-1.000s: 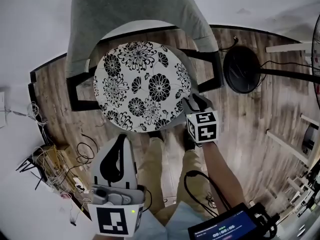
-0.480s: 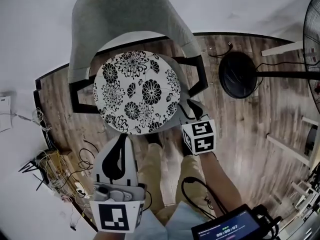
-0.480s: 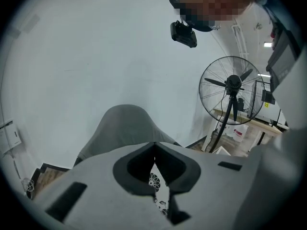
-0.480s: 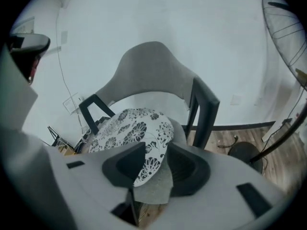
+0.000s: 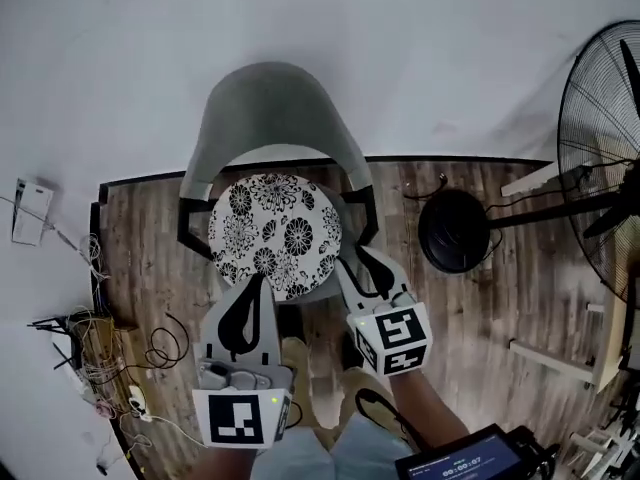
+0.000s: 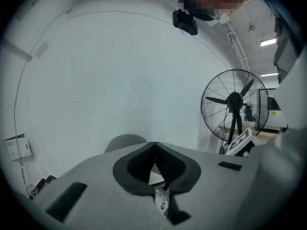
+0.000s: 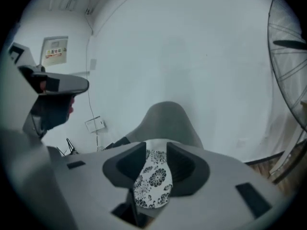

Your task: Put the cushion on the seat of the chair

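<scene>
Found cushion [image 5: 275,233] on chair [image 5: 268,108] seat; held nothing in either gripper.
Noted the round floral cushion lying flat on the grey shell chair's seat, between the armrests. Read left gripper [image 5: 262,278] as clenched tip to tip, empty, above the cushion's front edge. Read right gripper [image 5: 355,258] as spread but closing, with nothing inside the gap, and clear of the cushion. Logged pedestal fan [image 5: 600,158] standing well apart at right.
</scene>
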